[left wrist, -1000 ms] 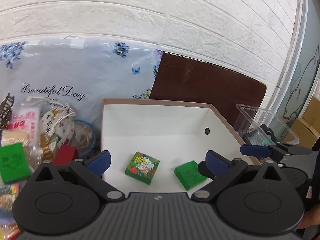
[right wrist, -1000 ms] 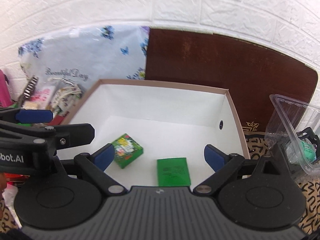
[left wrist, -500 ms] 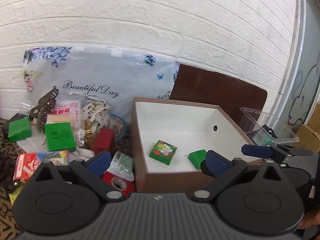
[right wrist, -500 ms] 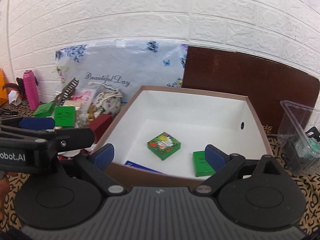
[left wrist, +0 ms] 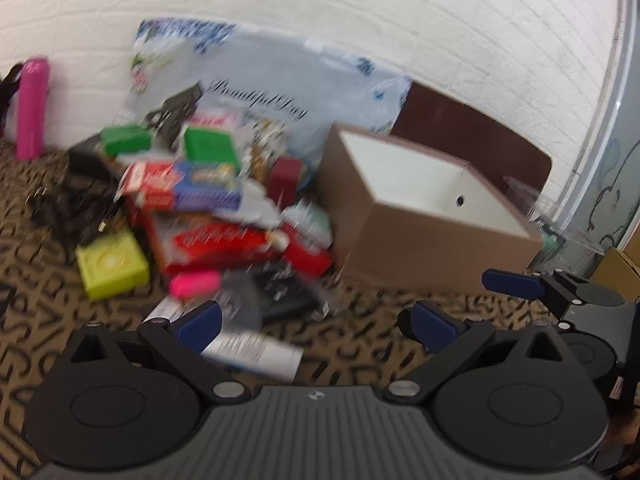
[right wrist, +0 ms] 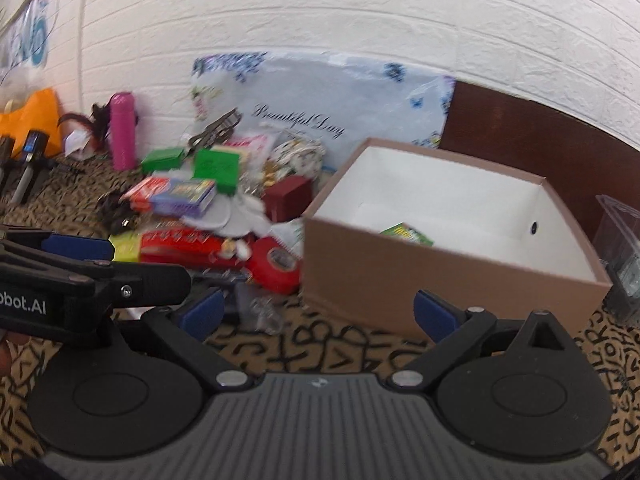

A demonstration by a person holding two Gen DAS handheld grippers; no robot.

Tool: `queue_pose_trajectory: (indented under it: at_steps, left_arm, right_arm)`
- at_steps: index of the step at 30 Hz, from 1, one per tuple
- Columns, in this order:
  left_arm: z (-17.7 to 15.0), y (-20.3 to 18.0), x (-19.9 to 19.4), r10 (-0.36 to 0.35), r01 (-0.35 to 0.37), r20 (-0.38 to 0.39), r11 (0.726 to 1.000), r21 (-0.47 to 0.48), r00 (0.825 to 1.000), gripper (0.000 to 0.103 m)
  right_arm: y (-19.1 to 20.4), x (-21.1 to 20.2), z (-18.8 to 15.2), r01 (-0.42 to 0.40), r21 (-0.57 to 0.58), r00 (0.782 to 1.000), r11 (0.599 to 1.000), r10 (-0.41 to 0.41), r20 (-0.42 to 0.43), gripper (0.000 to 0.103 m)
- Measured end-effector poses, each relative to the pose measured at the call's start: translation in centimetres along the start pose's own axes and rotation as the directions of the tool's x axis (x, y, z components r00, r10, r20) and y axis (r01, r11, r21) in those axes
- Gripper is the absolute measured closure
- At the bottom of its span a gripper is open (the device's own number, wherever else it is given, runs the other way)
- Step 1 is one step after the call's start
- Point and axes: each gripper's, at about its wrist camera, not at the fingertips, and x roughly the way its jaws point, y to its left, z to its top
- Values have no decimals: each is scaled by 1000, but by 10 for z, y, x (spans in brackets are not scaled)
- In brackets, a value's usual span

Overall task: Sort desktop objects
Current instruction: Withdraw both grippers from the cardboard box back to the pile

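A brown cardboard box [left wrist: 424,248] with a white inside stands on the patterned cloth; it also shows in the right wrist view [right wrist: 400,276], where a green printed packet [right wrist: 406,234] lies inside. Left of it is a pile of small items: green boxes [left wrist: 208,148], a red and blue packet [left wrist: 184,184], a yellow-green box [left wrist: 110,264], a dark red box [right wrist: 288,196] and a roll of red tape [right wrist: 276,264]. My left gripper [left wrist: 316,324] is open and empty, low in front of the pile. My right gripper [right wrist: 318,312] is open and empty in front of the box.
A pink bottle [left wrist: 32,108] stands at the far left by the white brick wall. A floral plastic bag [right wrist: 320,100] and a dark brown board [right wrist: 540,128] lean on the wall. A clear plastic container [right wrist: 620,248] stands right of the box.
Both grippers have pulled back from above the box, toward me and lower. The left view has swung left onto the pile. Both stay open and empty.
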Motion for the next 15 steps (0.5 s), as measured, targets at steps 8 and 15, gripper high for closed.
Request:
queue_pose_trajectory:
  at_steps: [8,15]
  left_arm:
    - [-32,47,3,98,-106,-98,991,-80,990,0]
    - [-25,64,20,110,-125,-105,981,-148,988,1]
  right_arm:
    - [41,20,-34,-159,2,985,987,159,-69,4]
    - [48,38,-37,-203,-16,976,979,201,-83,5]
